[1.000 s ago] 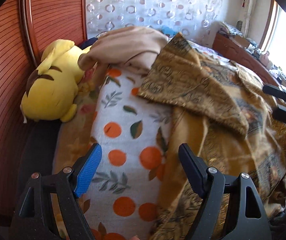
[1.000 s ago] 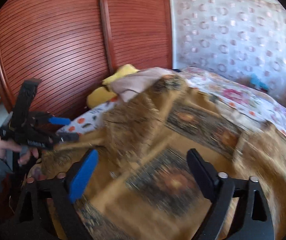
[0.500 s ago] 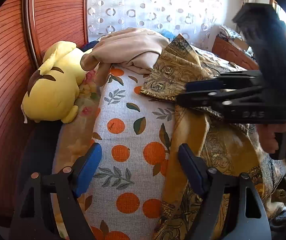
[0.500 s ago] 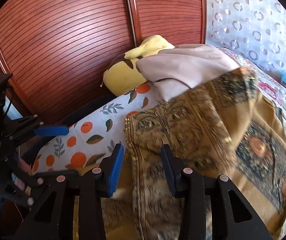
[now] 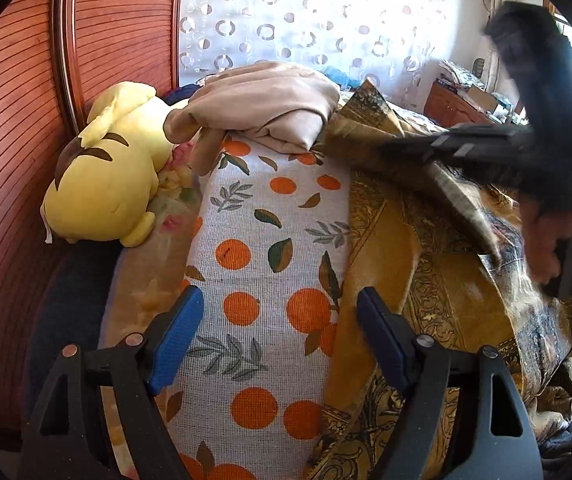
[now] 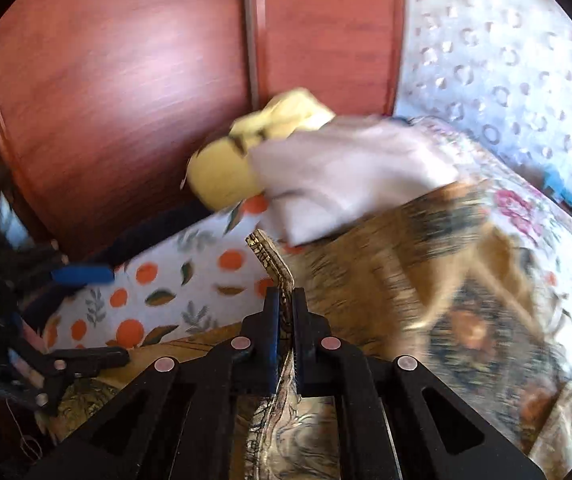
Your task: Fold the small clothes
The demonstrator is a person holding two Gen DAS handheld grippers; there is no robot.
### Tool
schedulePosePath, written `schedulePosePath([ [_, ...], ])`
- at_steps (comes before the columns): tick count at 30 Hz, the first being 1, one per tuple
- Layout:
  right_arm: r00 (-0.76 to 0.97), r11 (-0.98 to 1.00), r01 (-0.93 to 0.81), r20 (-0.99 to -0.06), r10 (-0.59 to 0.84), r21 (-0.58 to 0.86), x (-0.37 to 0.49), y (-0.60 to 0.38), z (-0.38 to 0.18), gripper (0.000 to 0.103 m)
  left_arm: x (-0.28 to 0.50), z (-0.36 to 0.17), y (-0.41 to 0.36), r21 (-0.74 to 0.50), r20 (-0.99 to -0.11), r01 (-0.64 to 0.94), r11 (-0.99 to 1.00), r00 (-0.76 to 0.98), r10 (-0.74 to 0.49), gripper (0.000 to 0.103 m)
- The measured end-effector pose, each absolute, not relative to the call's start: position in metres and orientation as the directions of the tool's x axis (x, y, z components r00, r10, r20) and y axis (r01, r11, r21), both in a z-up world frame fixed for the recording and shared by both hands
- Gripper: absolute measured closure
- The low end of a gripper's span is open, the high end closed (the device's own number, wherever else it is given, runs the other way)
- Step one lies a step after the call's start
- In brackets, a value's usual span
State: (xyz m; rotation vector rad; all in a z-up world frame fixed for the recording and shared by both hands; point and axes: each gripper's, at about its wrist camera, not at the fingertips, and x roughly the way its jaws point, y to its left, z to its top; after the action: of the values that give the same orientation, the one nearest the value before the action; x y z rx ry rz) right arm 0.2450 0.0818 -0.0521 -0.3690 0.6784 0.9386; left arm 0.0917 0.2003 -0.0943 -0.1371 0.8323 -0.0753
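Observation:
A gold patterned cloth lies spread over the right of the bed. It also shows in the right wrist view, blurred. My right gripper is shut on an edge of this cloth and holds it lifted above the bed. It shows blurred in the left wrist view, above the cloth. My left gripper is open and empty, low over the orange-print sheet, just left of the cloth's edge. It also shows at the left of the right wrist view.
A yellow plush toy lies at the left by the red slatted wardrobe. A folded beige garment sits at the head of the bed. A white patterned curtain hangs behind. A wooden cabinet stands at far right.
My right gripper has closed on the gold cloth's edge and lifted it. The left gripper has stayed open in about the same place.

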Motion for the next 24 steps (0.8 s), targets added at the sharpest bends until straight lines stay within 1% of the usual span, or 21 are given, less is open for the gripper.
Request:
schedulePosePath([
  [3, 0.457, 0.602, -0.798, -0.631, 0.626, 0.019, 0.251, 0.050, -0.035, 0.098, 0.092, -0.094, 0.199, -0.144, -0.732, 0.012, 0.989, 0.672, -0.115, 0.023],
  [5, 0.485, 0.632, -0.774, -0.624, 0.613, 0.020, 0.256, 0.028, -0.030, 0.098, 0.093, -0.095, 0.199, -0.142, -0.732, 0.011, 0.990, 0.672, -0.113, 0.023],
  [13, 0.582, 0.757, -0.653, -0.648, 0.491, -0.014, 0.279, -0.022, -0.043, 0.097, 0.096, -0.092, 0.199, -0.157, -0.746, -0.021, 0.987, 0.658, -0.105, 0.023],
  [20, 0.602, 0.800, -0.597, -0.690, 0.401, -0.055, 0.270, -0.041, -0.044, 0.097, 0.097, -0.083, 0.180, -0.140, -0.734, 0.015, 0.990, 0.669, -0.114, 0.023],
  [23, 0.593, 0.797, -0.600, -0.710, 0.381, -0.073, 0.268, -0.052, -0.042, 0.087, 0.096, -0.077, 0.170, -0.136, -0.725, 0.040, 0.990, 0.677, -0.127, 0.023],
  [24, 0.588, 0.798, -0.598, -0.716, 0.376, -0.072, 0.266, -0.054, -0.043, 0.079, 0.096, -0.075, 0.167, -0.133, -0.722, 0.048, 0.990, 0.679, -0.129, 0.023],
])
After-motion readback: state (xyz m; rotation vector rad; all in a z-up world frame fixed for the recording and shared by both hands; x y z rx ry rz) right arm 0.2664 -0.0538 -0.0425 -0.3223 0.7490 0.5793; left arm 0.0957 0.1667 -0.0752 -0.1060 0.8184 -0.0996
